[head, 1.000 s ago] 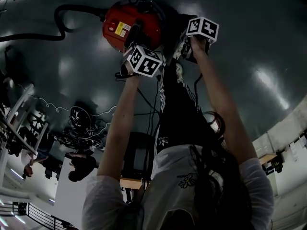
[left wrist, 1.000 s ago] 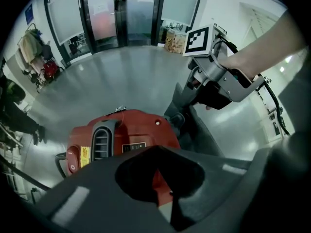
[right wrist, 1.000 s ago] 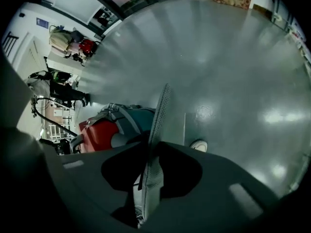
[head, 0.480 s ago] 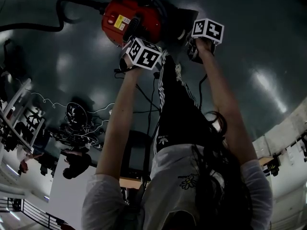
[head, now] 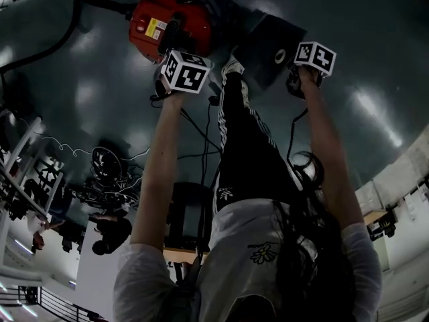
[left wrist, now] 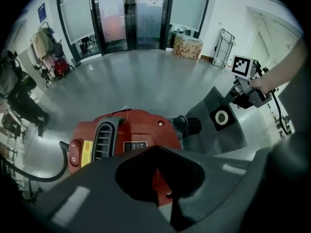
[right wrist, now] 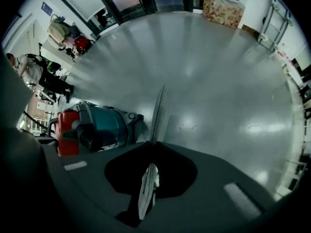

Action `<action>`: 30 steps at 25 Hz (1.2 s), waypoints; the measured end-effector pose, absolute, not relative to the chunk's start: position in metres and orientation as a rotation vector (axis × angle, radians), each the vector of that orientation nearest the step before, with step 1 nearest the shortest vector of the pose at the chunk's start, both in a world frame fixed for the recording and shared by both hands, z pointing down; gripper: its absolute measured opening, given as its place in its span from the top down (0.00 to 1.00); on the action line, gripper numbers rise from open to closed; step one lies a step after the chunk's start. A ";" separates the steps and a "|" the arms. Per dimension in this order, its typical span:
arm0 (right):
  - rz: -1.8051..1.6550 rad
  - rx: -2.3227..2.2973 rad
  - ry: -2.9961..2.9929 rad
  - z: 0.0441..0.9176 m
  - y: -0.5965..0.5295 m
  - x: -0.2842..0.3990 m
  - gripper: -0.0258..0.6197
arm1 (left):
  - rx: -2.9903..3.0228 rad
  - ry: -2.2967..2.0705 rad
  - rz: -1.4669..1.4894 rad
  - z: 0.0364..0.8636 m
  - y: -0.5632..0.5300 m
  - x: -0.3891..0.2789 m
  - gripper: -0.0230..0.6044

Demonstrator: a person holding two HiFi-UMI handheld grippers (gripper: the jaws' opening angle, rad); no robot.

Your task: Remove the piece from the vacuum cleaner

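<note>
Here, the vacuum [left wrist: 121, 135] is clamped at its red body by the left gripper [left wrist: 160, 191]. The flat piece [right wrist: 158, 113] is pinched edge-on by the right gripper [right wrist: 147, 181], just beside the vacuum's port [left wrist: 193, 125]. Removal seems nearly done; next, the piece should be drawn clear.

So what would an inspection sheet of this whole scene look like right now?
Surface: shiny grey floor.
Job's things: red vacuum cleaner on the floor; grey dust bag out, held beside it.
Clutter: patterned box and hand truck by the wall.
Grippers: left gripper shut on the vacuum cleaner's red housing; right gripper shut on the dust bag's edge.
Cables: black cord trailing from the vacuum cleaner.
Surroundings: glass doors; a person far off.
</note>
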State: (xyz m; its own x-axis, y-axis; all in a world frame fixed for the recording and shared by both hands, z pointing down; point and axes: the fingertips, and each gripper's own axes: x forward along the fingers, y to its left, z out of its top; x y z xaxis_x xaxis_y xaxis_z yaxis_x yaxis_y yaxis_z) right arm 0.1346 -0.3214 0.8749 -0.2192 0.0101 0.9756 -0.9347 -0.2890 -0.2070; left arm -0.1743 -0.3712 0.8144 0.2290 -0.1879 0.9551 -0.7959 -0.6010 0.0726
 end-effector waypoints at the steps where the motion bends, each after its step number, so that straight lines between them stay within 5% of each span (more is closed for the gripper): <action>1: 1.618 1.303 -1.187 0.872 -0.320 0.139 0.89 | 1.935 -0.907 1.385 0.815 -0.371 -0.174 0.96; 7: 1.632 1.349 -1.278 0.842 -0.319 0.138 0.89 | 1.877 -0.900 1.362 0.812 -0.374 -0.174 0.96; 13: 1.618 1.319 -1.420 0.797 -0.329 0.109 0.89 | 1.578 -1.147 0.912 0.802 -0.371 -0.192 0.96; 30: 1.443 1.437 -1.908 0.582 -0.320 0.042 0.89 | 1.904 -1.359 0.507 0.572 -0.330 -0.120 0.96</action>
State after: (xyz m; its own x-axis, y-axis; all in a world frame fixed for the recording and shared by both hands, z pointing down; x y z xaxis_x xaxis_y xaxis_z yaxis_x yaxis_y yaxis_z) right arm 0.0419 -0.3197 0.5818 -0.4250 -0.5052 0.7511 -0.8604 -0.0325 -0.5086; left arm -0.1205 -0.3296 0.5715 0.3634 -0.6387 0.6783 -0.9269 -0.1742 0.3325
